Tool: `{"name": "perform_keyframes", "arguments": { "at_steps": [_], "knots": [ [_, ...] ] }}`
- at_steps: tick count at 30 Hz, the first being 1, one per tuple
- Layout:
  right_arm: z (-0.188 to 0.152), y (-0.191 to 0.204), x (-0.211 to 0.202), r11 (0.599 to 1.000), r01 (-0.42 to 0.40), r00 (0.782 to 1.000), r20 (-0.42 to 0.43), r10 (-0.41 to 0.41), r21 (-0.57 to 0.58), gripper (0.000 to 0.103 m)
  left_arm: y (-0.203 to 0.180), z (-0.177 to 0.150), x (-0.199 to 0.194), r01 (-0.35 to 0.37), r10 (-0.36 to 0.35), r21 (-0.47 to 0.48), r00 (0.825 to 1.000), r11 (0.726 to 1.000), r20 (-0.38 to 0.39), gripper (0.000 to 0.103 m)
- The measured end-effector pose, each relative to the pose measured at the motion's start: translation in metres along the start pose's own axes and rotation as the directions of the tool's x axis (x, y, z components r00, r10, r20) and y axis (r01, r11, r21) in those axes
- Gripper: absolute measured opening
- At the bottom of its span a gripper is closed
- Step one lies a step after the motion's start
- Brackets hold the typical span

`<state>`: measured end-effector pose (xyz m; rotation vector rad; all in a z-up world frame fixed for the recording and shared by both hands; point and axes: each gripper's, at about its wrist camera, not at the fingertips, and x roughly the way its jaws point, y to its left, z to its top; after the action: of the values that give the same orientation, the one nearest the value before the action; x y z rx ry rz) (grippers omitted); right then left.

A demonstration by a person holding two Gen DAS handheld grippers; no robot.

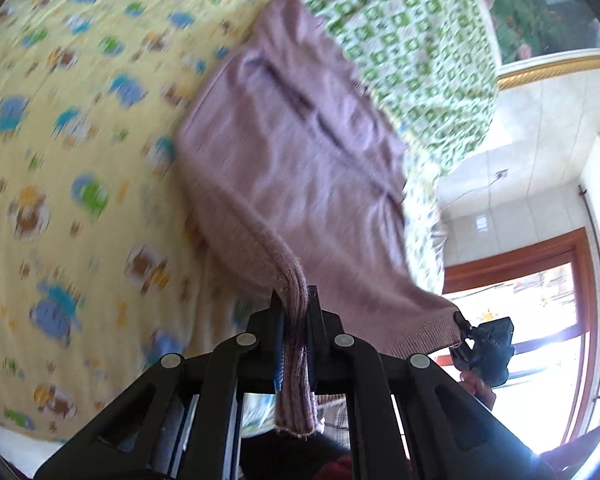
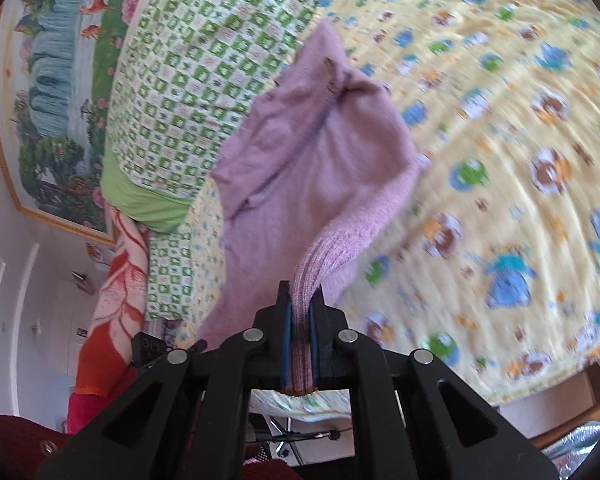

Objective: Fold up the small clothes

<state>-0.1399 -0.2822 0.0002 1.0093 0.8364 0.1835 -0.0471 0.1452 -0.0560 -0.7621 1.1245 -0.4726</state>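
Left gripper [image 1: 294, 300] angled down over the bed, clamped on the pink sweater's [image 1: 292, 152] ribbed hem, right gripper [image 2: 302, 300] likewise tilted down, pinching another hem corner, sweater stretched between the 2 above the yellow cartoon sheet [image 1: 80, 140], green checked quilt [image 2: 188, 80] beside it

Left tool [image 1: 294, 312] is clamping the ribbed hem of the pink sweater [image 1: 296, 152], lifting that edge off the yellow cartoon-print bedsheet [image 1: 80, 140]. Right tool [image 1: 466, 330] is gripping the other hem corner. A green checkered blanket [image 1: 412, 48] is lying beside the sweater.
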Motion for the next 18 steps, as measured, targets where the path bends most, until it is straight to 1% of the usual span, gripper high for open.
{"name": "perform_keyframes", "arguments": {
  "at_steps": [3, 4, 6, 10, 12, 13, 18],
  "knots": [
    [0.024, 0.018, 0.01, 0.999, -0.032, 0.999, 0.024, 0.032, -0.03, 0.008, -0.014, 0.025, 0.0, 0.028, -0.028, 0.007, 0.999, 1.0, 0.044, 0.006],
    [0.03, 0.021, 0.012, 0.999, -0.038, 0.999, 0.028, 0.039, -0.037, 0.008, -0.017, 0.031, 0.001, 0.031, -0.032, 0.008, 0.998, 0.999, 0.051, 0.006],
    [0.047, 0.029, 0.019, 0.997, -0.049, 0.998, 0.042, 0.051, -0.055, 0.008, -0.027, 0.053, 0.004, 0.031, -0.032, 0.021, 0.997, 0.999, 0.076, 0.006],
    [0.083, 0.04, 0.037, 0.996, -0.038, 0.996, 0.073, 0.045, -0.085, 0.008, -0.037, 0.089, 0.014, 0.019, -0.022, 0.034, 0.994, 0.999, 0.111, 0.006],
    [0.103, 0.043, 0.05, 0.995, -0.024, 0.996, 0.087, 0.033, -0.098, 0.008, -0.042, 0.114, 0.019, 0.014, -0.018, 0.03, 0.99, 0.999, 0.137, 0.006],
    [0.111, 0.043, 0.054, 0.995, -0.022, 0.996, 0.089, 0.031, -0.101, 0.008, -0.042, 0.12, 0.022, 0.012, -0.016, 0.03, 0.989, 0.999, 0.144, 0.006],
    [0.159, 0.047, 0.083, 0.992, -0.002, 0.994, 0.106, 0.016, -0.126, 0.008, -0.054, 0.174, 0.04, -0.004, -0.003, 0.033, 0.982, 0.999, 0.187, 0.006]
  ]
}}
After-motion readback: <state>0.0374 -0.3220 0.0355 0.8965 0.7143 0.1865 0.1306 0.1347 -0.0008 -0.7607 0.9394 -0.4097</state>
